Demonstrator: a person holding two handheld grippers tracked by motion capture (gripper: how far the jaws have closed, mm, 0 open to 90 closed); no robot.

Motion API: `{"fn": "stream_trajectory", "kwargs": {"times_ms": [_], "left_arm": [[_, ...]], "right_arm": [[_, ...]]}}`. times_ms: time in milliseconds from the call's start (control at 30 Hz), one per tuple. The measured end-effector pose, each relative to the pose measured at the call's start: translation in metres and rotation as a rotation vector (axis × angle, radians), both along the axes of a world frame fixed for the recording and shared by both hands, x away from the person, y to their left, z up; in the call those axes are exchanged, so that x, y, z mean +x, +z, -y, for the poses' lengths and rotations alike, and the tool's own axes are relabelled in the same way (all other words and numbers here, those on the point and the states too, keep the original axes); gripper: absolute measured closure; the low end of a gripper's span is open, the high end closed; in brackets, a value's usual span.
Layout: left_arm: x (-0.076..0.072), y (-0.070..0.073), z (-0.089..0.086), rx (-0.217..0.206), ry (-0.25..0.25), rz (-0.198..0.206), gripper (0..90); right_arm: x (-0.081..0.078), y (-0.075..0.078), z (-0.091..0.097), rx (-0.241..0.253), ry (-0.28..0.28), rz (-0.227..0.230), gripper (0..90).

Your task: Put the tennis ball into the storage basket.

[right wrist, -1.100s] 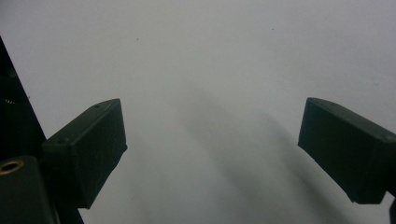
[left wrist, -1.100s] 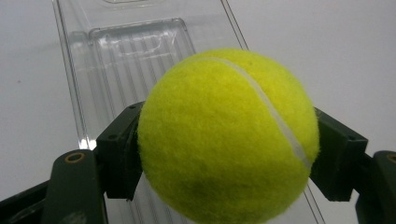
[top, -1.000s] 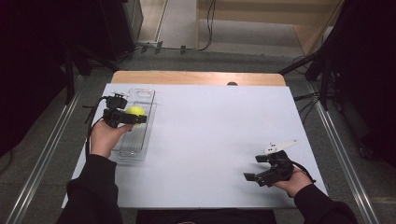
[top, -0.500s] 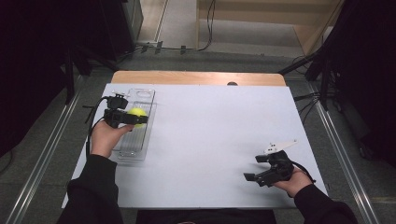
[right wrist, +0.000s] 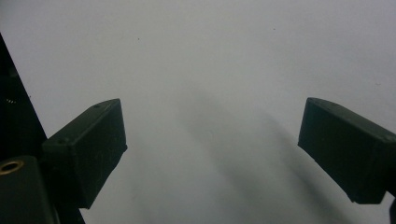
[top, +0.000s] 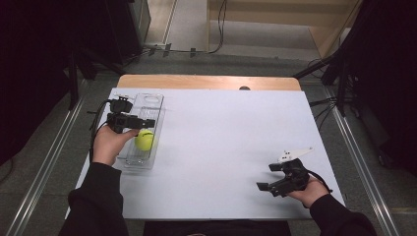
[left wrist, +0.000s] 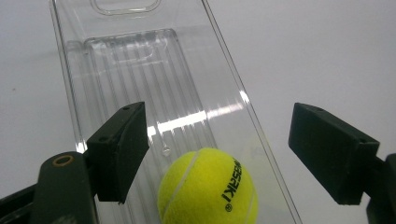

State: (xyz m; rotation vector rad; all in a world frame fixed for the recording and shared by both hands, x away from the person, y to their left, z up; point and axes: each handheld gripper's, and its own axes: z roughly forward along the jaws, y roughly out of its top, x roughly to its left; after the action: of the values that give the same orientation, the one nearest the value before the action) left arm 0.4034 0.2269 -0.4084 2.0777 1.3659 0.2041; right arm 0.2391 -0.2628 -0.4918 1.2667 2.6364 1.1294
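Note:
A yellow-green tennis ball lies in a clear plastic tray at the table's left side. Just above and behind the ball is my left gripper. Its jaws have just been opening. They stand apart on either side of the ball and the pads do not touch it. Near the table's front right corner, a hand holds my right gripper low over the bare white table. It is open with nothing between its jaws.
The white tabletop has a wooden strip along its far edge. Metal rails run along both sides of the table, and cables lie on the floor beyond it.
The left jaws have spread apart and let go of the tennis ball, which now lies lower, in the tray. The right gripper has not moved.

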Motion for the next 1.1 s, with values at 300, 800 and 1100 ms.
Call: {"fn": "stream_trajectory", "kwargs": {"times_ms": [300,800,1100], "left_arm": [[-0.004,0.013,0.001,-0.031,-0.021,0.009,21.1],[-0.009,0.025,0.012,-0.075,-0.075,0.015,21.1],[-0.011,0.024,0.021,-0.086,-0.122,0.015,21.1]], "right_arm": [[0.0,0.0,0.0,0.001,0.0,0.001,5.9],[0.0,0.0,0.0,0.0,-0.002,0.001,5.9],[0.0,0.0,0.0,0.002,-0.001,0.002,5.9]]}}
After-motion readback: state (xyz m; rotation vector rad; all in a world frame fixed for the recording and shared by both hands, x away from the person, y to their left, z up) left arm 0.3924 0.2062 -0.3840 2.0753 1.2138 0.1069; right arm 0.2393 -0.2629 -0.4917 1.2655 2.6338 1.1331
